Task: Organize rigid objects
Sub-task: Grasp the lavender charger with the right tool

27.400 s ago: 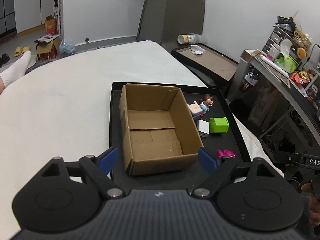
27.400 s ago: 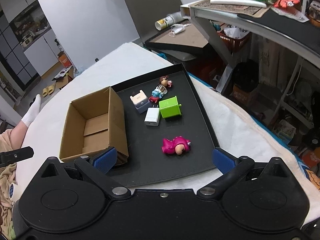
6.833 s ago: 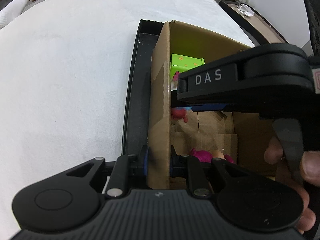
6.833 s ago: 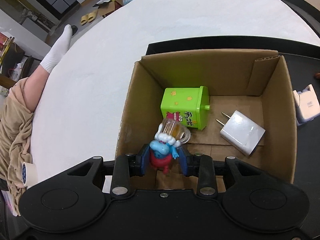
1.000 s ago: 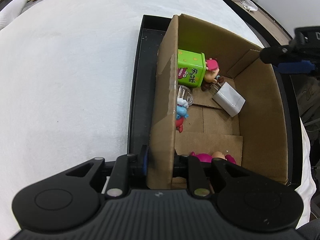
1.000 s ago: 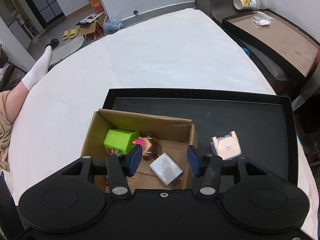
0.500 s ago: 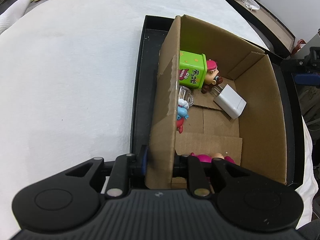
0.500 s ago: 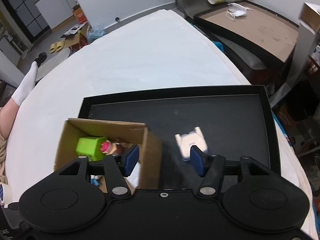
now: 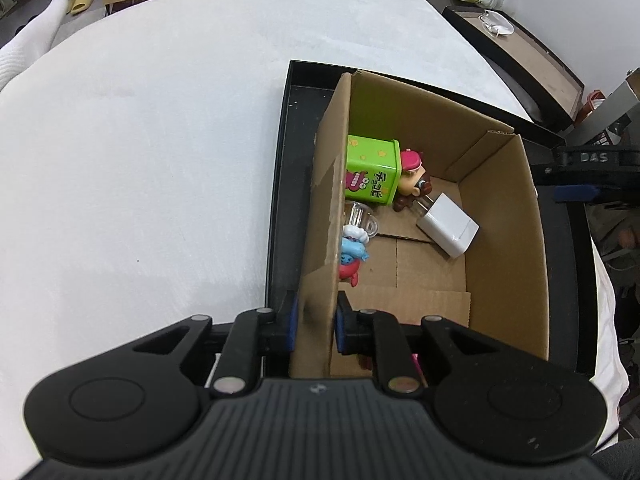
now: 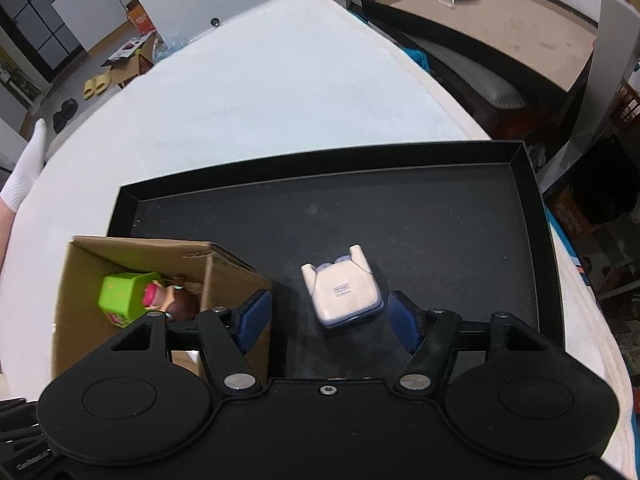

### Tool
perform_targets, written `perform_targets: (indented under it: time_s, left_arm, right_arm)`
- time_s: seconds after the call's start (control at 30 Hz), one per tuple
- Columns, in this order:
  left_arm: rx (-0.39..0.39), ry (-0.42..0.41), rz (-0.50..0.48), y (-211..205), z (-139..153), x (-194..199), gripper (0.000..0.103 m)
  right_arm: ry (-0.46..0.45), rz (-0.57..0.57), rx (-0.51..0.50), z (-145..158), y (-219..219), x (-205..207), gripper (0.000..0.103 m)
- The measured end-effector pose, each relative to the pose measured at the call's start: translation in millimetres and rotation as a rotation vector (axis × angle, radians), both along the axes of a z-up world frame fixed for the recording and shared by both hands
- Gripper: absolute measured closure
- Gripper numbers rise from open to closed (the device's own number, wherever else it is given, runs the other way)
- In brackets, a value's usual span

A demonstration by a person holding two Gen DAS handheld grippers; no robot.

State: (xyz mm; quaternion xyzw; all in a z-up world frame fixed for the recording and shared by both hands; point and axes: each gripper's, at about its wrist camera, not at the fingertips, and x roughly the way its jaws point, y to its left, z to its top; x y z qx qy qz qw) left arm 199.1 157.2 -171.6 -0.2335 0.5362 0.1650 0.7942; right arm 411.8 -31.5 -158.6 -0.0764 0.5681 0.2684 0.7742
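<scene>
Brown cardboard box (image 9: 504,232) sits in the black tray (image 10: 400,208). The left gripper (image 9: 315,322) pinches the box's near wall tight. Inside lie a green block (image 9: 372,174), a doll (image 9: 414,182), a white plug (image 9: 448,230) and a blue toy (image 9: 352,254). The right gripper (image 10: 328,320) is opening around a small white case (image 10: 342,292) on the tray beside the box, not touching it.
</scene>
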Motion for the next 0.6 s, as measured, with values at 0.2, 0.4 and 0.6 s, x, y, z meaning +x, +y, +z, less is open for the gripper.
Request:
perform_targets:
  time_s: [0.2,0.4,0.6]
  left_arm:
    - [0.011,0.007,-0.001,-3,2,0,0.088]
    - [-0.024,0.018,-0.008,-3,1,2,0.088]
    - [-0.027,0.02,-0.003,-3,-1,2,0.088]
  right_arm:
    - [0.021,0.003,-0.013,-16,0,6,0.039]
    - [0.022,-0.001,0.001,-27,0,12,0.035]
    - [0.003,0.009,-0.036,-31,-2,16,0.03]
